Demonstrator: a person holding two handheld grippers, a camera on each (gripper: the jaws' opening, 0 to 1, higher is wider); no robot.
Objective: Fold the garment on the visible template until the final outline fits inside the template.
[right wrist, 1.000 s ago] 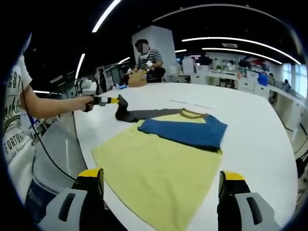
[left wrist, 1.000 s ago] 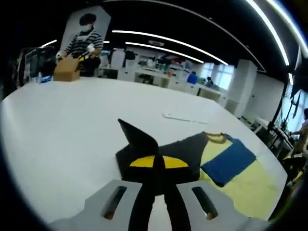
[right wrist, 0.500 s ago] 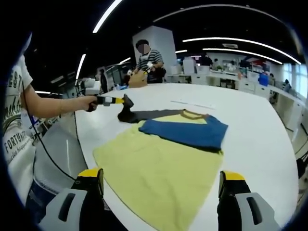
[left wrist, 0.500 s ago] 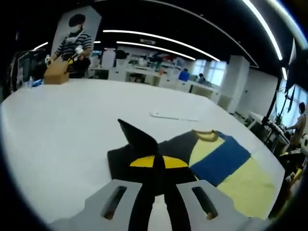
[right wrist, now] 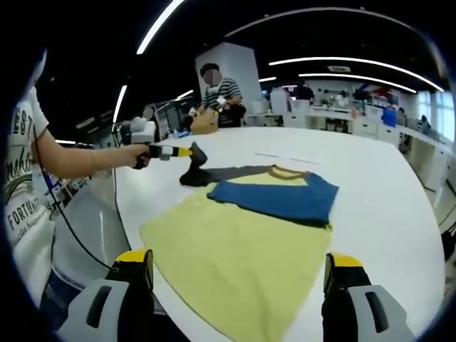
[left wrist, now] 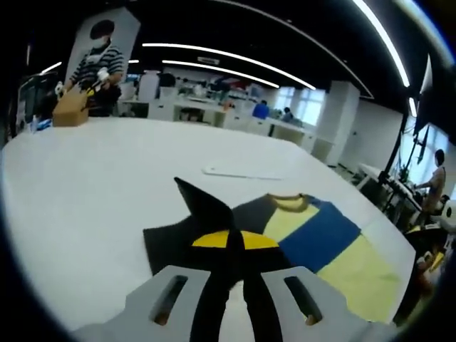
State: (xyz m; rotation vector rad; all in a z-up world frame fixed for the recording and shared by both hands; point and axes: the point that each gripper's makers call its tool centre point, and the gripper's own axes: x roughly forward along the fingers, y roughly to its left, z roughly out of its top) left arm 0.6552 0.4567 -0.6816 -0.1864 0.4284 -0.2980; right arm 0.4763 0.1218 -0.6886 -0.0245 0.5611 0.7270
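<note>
In the left gripper view, your left gripper (left wrist: 229,246) is clamped on the dark grey sleeve (left wrist: 203,214) of the garment (left wrist: 320,249), its jaws pressed together with a peak of cloth standing up between them. The garment lies flat on the white table (left wrist: 92,178), running away from that gripper to its right: grey sleeve nearest, then the collar (left wrist: 288,201), the blue sleeve folded across the chest, and the yellow body beyond. In the right gripper view, your right gripper (right wrist: 235,285) has its jaws wide apart and holds nothing; it hovers just past the yellow hem (right wrist: 235,313), with the garment stretching straight ahead from it towards the collar. From here your left gripper (right wrist: 191,152) sits at the far left corner of the garment, lifting the grey sleeve off the table. The sleeve's long axis points across the chest, so the fold likely calls for carrying it over the blue sleeve (right wrist: 274,196), towards the garment's middle; your left gripper is the one placed for it.
</note>
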